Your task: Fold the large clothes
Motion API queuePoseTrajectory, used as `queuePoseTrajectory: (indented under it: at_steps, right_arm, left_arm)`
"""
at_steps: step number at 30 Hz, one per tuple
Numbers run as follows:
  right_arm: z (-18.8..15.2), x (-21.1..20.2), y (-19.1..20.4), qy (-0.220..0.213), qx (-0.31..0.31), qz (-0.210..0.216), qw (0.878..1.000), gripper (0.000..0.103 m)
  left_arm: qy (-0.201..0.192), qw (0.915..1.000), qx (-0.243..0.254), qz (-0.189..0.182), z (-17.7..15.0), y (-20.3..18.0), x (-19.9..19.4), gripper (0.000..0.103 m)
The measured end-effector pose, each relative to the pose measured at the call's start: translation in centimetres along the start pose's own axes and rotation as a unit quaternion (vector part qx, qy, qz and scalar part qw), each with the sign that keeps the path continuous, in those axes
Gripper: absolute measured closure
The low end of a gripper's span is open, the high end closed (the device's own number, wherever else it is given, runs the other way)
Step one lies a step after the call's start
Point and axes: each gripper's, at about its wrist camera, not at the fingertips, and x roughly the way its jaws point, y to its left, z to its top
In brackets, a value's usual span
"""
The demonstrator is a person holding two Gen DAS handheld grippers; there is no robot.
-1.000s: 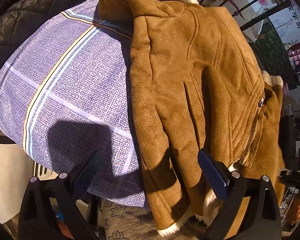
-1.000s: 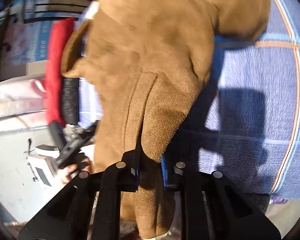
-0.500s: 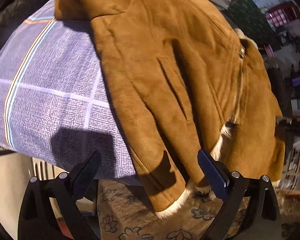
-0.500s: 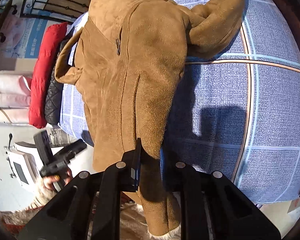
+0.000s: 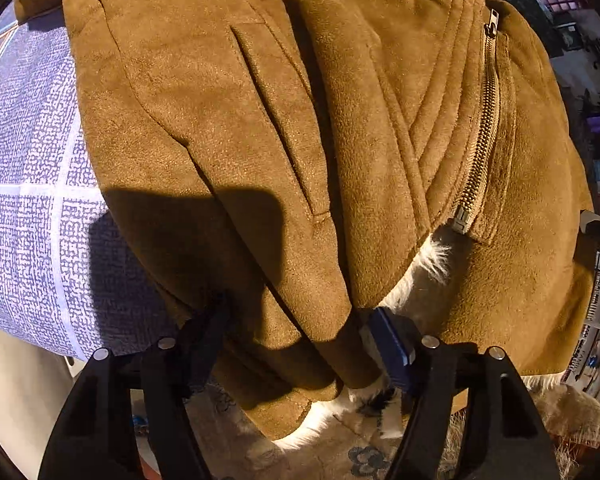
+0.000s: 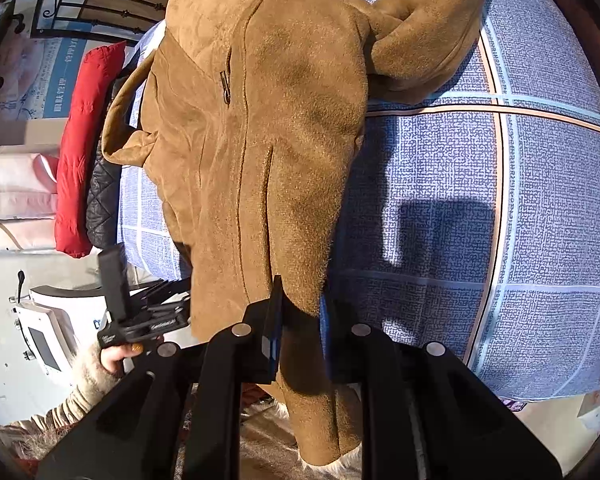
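Note:
A tan suede jacket [image 5: 260, 120] with a cream fleece lining and a metal zip [image 5: 480, 140] lies on a bed, its lower hem hanging over the edge. My left gripper [image 5: 300, 324] is low at that hem. Its jaws are closing, with a fold of the hem between them, and the pads do not visibly squeeze it. In the right wrist view the same jacket [image 6: 280, 140] stretches away with a sleeve [image 6: 428, 40] curled at the far end. My right gripper [image 6: 300, 300] is shut on the jacket's near edge.
A blue-grey checked bedspread [image 6: 500, 200] covers the bed. A red padded item [image 6: 80, 152] and a black quilted one [image 6: 102, 200] lie at its far left by an iron frame [image 6: 100, 0]. Below are a floral rug [image 5: 340, 456] and a white appliance [image 6: 48, 332].
The left gripper has dropped towards the jacket's hem and its jaws have narrowed around the fold. The right gripper keeps its grip and has barely moved over the last half second.

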Motion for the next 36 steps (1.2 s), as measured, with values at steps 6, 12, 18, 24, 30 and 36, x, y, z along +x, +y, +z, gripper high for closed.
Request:
queuePoseTrajectory:
  at_steps: [6, 12, 18, 24, 30, 36]
  right_arm:
    - [-0.7, -2.0, 0.6, -0.002, -0.028, -0.001, 1.000, 0.087]
    - [-0.8, -1.4, -0.3, 0.019, -0.048, -0.001, 0.999, 0.096]
    - [-0.7, 0.3, -2.5, 0.012, 0.003, -0.048, 0.999, 0.017]
    - [-1.5, 2.4, -5.6, 0.030, 0.053, -0.015, 0.998, 0.017]
    - [-2.9, 7.3, -3.5, 0.073, -0.022, -0.054, 0.996, 0.054]
    - [-4.9, 5.0, -0.1, 0.053, -0.137, -0.052, 0.988, 0.086]
  left_arm:
    - [-0.081, 0.9957, -0.035, -0.027, -2.5, 2.1, -8.5, 0.088]
    - [-0.057, 0.9951, -0.065, 0.049, -4.2, 7.5, -11.0, 0.103]
    - [-0.087, 0.9862, -0.141, 0.005, -4.5, 10.1, -11.8, 0.092]
    - [-0.088, 0.9890, -0.118, 0.019, -2.2, 5.7, -9.6, 0.008]
    - [-0.037, 0.9928, -0.058, 0.098, -2.9, 3.7, -4.3, 0.061]
    - [-0.059, 0.9939, -0.047, 0.080, -4.6, 6.8, -9.3, 0.078]
